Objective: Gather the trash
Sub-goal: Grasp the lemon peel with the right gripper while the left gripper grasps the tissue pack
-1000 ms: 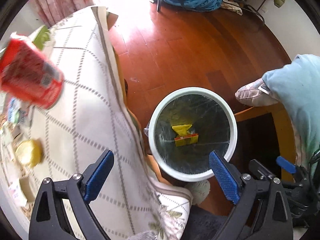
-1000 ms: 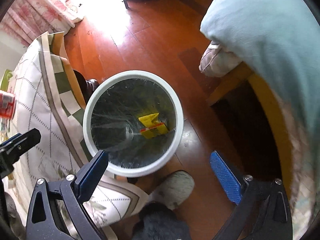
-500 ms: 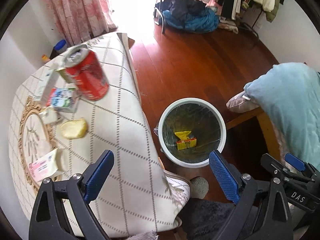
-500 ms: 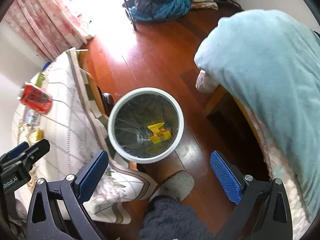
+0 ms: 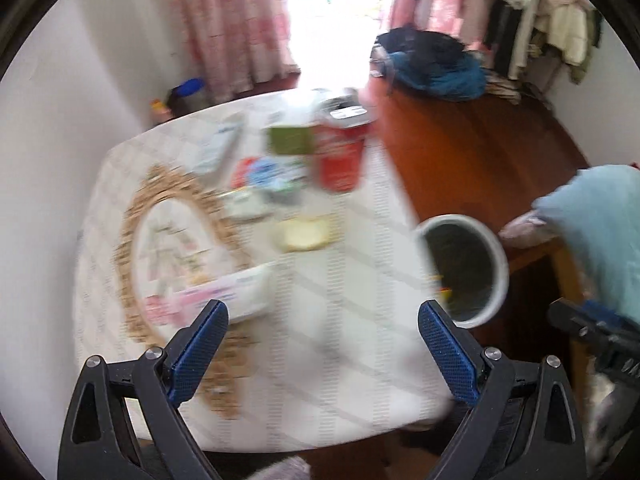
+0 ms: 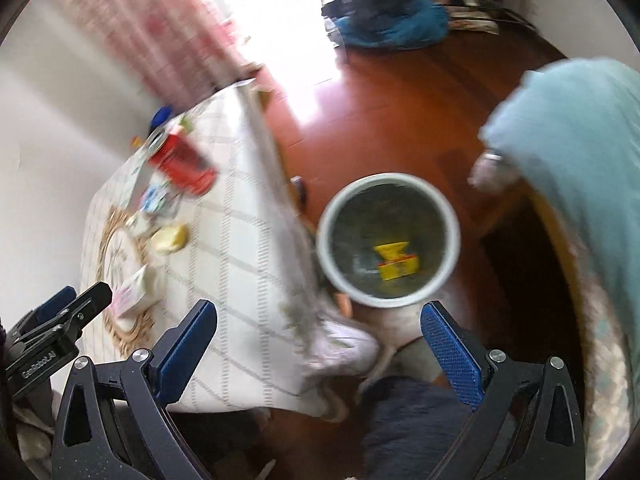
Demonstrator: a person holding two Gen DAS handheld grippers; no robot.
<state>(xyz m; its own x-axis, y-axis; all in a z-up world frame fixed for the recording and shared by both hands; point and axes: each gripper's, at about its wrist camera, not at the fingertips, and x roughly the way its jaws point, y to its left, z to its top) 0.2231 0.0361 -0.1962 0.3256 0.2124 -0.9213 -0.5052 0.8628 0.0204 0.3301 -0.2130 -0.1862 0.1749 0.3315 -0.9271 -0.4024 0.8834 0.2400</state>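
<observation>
Both empty grippers, left gripper (image 5: 322,344) and right gripper (image 6: 318,342), jaws spread, have swung from the round white plastic bin (image 6: 452,216) back toward the littered cloth-covered bench (image 5: 360,360), ready for another pickup.

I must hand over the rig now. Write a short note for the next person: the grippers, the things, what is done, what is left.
Left gripper: open, holding nothing, above the table.
Right gripper: open, holding nothing, near the white bin.
Done: a yellow wrapper lies in the bin, on the floor beside the table.
Left: the red can, the yellow piece, the pink-and-white packet and other blurred wrappers on the table.
</observation>
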